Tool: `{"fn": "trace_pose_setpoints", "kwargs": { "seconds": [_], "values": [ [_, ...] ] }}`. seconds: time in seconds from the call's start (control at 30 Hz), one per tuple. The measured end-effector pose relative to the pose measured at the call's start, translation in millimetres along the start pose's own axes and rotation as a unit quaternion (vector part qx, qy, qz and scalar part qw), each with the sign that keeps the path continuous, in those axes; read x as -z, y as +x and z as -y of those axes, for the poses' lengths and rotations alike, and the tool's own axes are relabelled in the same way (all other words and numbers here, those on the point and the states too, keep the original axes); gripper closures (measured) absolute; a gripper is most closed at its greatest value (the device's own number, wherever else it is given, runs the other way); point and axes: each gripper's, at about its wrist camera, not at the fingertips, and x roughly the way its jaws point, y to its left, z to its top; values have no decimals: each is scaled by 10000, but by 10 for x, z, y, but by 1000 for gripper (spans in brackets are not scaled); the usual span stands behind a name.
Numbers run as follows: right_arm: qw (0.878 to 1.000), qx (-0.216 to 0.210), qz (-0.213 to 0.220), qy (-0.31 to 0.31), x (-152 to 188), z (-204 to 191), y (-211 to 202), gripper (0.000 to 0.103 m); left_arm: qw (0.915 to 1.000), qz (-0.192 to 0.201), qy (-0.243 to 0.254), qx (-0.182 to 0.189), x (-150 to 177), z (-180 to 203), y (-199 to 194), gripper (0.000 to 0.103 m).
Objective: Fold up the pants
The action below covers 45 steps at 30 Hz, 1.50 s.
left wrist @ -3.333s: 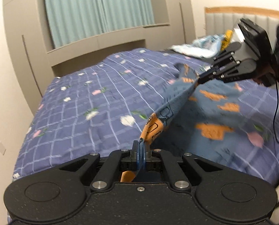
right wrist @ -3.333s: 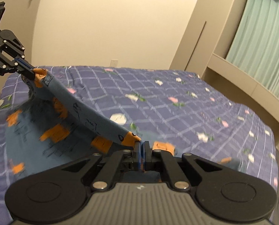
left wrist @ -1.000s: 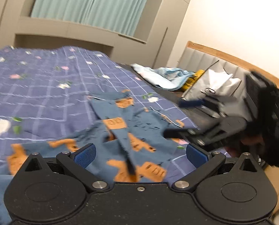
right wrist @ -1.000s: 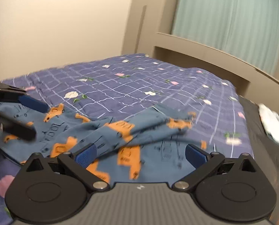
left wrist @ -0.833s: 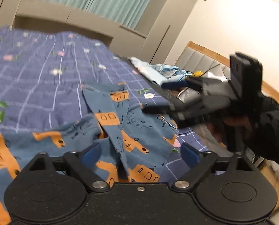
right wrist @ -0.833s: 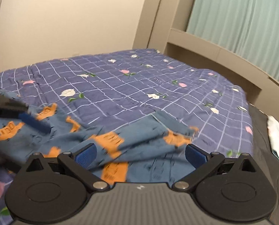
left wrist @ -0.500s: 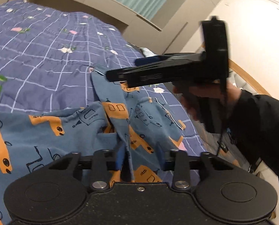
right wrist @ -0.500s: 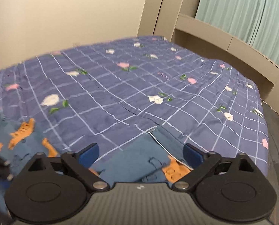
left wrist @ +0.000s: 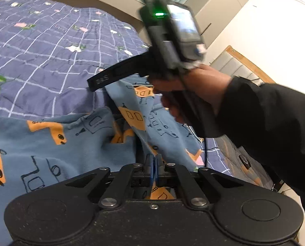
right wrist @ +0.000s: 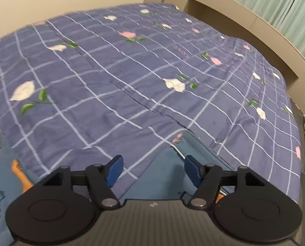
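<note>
bed: purple checked floral quilt (right wrist: pixel 115 86) | window: teal curtain (right wrist: pixel 275 2) | headboard (left wrist: pixel 244 65): padded, wood-trimmed

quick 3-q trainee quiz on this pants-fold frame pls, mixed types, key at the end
1. True or false: the left gripper is shut on a ridge of the pants.
2. Right gripper: A) shut on fabric B) jaws apart and closing, pads not pressing C) out of view
3. Fill in: the pants lie on a checked, flowered ____.

Key: 1 true; 2 B; 3 bedspread
</note>
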Motion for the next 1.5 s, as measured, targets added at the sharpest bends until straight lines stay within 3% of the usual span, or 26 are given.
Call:
{"fn": "trace_pose_setpoints", "kwargs": {
  "seconds": [0.07,0.13,0.17,0.2,0.3,0.53,0.77,1.13,1.27,1.43,1.5],
  "values": [
    [9999,31,-86,75,-12,27,40,46,9999,8,119,-26,16,57,-5,103],
    [9997,33,-127,215,-13,80,49,63,9997,33,245,-66,20,110,-11,103],
    [9995,59,-111,286,-15,108,34,81,9994,52,336,-112,18,142,-18,103],
    [9993,123,-57,345,-6,143,2,91,9989,73,426,-158,16,172,-27,103],
    [9985,163,141,501,37,266,-128,99,9979,123,601,-215,5,224,-45,103],
    [9900,198,825,1131,291,645,-671,99,9939,175,1014,-386,25,396,-95,103],
    [9739,411,1338,1786,911,1035,-1261,99,9862,103,1584,-463,111,683,-67,103],
    [9506,197,1089,2899,2069,1270,-1196,99,9694,-477,2294,-732,385,830,194,103],
    [9530,148,1043,2841,2267,1179,-1141,99,9650,-669,2404,-806,460,814,246,103],
    [9491,-107,1122,2942,2377,1177,-1142,84,9631,-802,2414,-884,503,791,292,103],
    [9454,-153,1154,3044,2403,1207,-1140,66,9628,-825,2410,-896,500,783,308,103]
  ]
}}
